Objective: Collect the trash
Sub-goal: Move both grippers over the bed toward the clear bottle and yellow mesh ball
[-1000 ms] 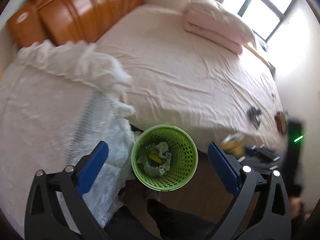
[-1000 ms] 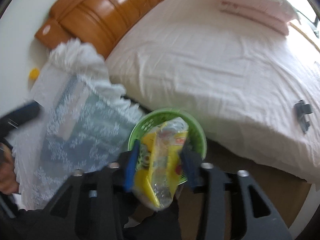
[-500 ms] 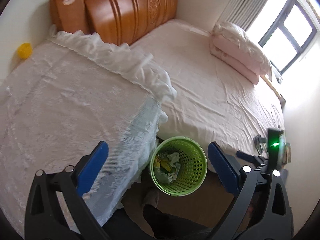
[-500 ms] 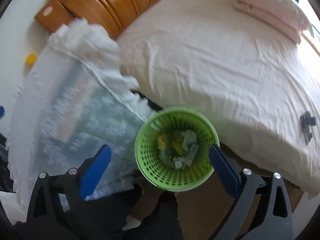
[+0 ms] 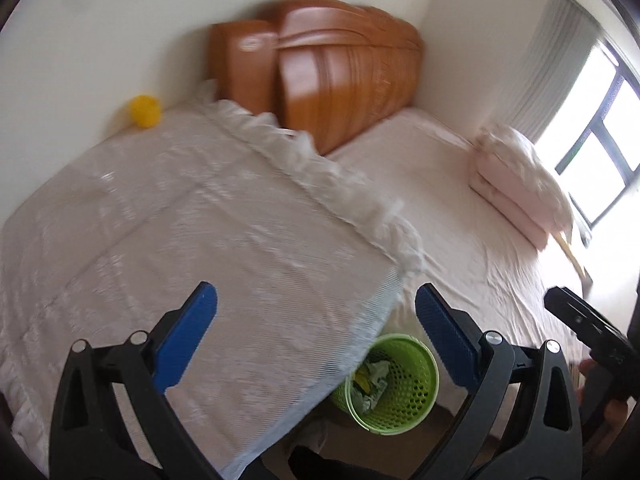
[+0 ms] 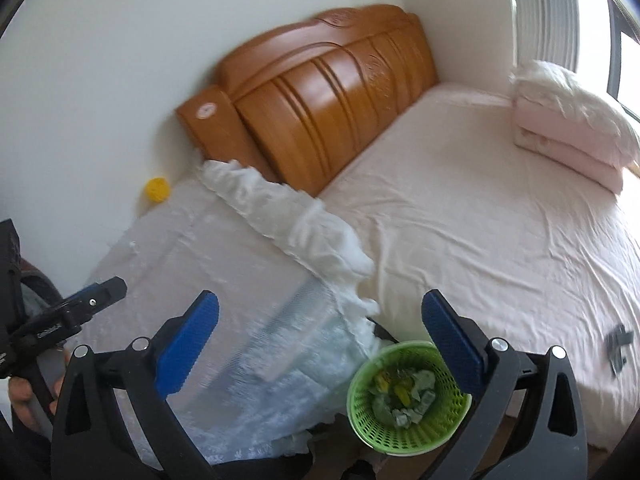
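Observation:
A green mesh bin (image 5: 394, 386) stands on the floor between the lace-covered table and the bed; it also shows in the right wrist view (image 6: 404, 396). Crumpled wrappers and a yellow packet (image 6: 400, 394) lie inside it. My left gripper (image 5: 316, 338) is open and empty, above the table's near corner, with the bin below its right finger. My right gripper (image 6: 320, 344) is open and empty, above the table edge and the bin. The left gripper shows at the left edge of the right wrist view (image 6: 80, 308).
A white lace cloth covers the table (image 5: 180, 240). A yellow object (image 5: 146, 110) sits at its far corner by the wall. The pink bed (image 6: 480, 220) has a wooden headboard (image 6: 320, 92), folded bedding (image 6: 568, 128), and a dark item (image 6: 618, 344) on it. A window (image 5: 600, 128) is at right.
My right gripper opened and the yellow packet it held now lies in the bin. Both grippers have lifted and tilted up, so the wall and headboard come into view.

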`<move>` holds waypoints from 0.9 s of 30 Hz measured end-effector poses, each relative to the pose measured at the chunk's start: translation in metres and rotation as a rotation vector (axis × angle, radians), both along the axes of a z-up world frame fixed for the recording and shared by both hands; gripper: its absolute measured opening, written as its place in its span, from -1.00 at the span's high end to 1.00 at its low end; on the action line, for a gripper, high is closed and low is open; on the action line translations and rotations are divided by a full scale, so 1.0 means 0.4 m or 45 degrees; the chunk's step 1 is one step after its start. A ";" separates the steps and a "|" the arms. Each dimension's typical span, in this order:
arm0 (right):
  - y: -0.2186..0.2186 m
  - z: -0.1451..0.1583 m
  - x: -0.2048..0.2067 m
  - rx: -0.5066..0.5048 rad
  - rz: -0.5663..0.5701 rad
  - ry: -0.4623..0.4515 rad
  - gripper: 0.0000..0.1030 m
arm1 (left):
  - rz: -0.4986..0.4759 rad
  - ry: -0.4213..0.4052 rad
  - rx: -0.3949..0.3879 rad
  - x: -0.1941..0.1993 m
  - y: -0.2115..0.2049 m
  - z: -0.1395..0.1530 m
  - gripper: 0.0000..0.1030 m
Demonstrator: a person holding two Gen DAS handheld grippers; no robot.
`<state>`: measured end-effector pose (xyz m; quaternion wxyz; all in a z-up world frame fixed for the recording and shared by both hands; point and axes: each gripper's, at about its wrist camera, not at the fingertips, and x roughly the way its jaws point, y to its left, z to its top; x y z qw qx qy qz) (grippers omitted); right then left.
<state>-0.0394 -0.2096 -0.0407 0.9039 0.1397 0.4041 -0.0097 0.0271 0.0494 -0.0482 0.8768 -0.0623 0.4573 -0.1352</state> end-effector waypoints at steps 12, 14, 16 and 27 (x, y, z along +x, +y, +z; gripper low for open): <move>0.202 -0.034 0.131 0.044 0.244 0.054 -0.95 | 0.346 0.054 0.009 -0.002 0.240 -0.033 -0.85; 0.224 -0.037 0.148 0.046 0.266 0.059 -0.95 | 0.383 0.063 0.026 0.003 0.271 -0.041 -0.85; 0.253 -0.042 0.162 0.046 0.289 0.072 -0.95 | 0.410 0.068 0.031 0.010 0.296 -0.048 -0.85; 0.387 -0.081 0.267 0.037 0.386 0.145 -0.95 | 0.679 0.164 0.027 0.278 0.452 -0.166 -0.85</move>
